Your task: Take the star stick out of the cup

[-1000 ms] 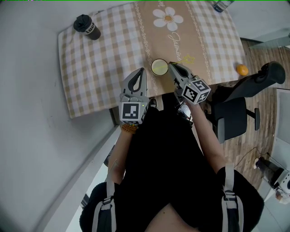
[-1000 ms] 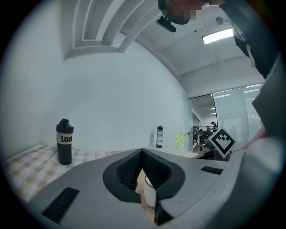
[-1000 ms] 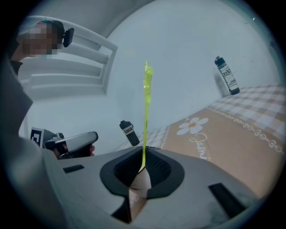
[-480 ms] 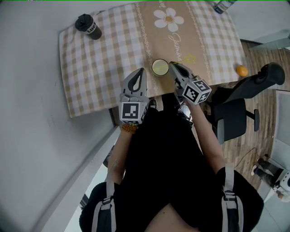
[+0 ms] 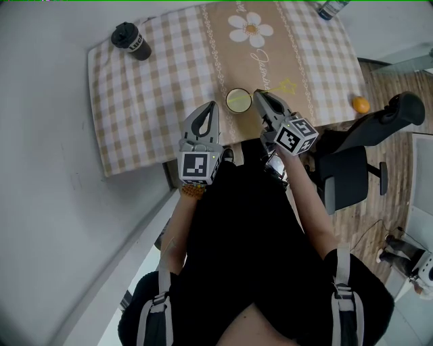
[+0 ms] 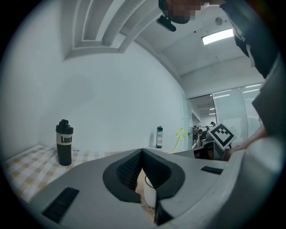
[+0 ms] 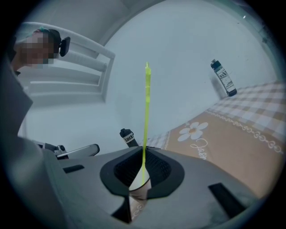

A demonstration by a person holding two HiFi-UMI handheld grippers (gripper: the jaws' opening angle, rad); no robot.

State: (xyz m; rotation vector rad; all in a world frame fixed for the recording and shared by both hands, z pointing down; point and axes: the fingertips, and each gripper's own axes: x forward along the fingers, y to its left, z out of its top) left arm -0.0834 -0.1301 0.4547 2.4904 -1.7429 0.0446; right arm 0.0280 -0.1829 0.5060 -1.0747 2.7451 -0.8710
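A thin yellow-green star stick [image 7: 145, 116] rises straight up between the jaws of my right gripper [image 7: 144, 153], which is shut on it. In the head view its star [image 5: 289, 86] points right, away from the pale paper cup [image 5: 238, 100]. My right gripper [image 5: 258, 94] is just right of the cup's rim. The stick's lower end is hidden, so I cannot tell whether it is still inside the cup. My left gripper [image 5: 212, 105] hovers just left of the cup, shut and holding nothing. The left gripper view shows the cup [image 6: 150, 193] below the left gripper [image 6: 142, 151].
The checked tablecloth [image 5: 155, 101] has a beige runner with a daisy [image 5: 251, 28]. A black tumbler [image 5: 130, 40] stands at the far left and a bottle [image 5: 331, 7] at the far right corner. An orange [image 5: 362, 104] and an office chair [image 5: 365, 145] are off the table's right edge.
My right gripper has shifted slightly right with the stick, and the star has moved a little farther right and away. The left gripper has stayed in place.
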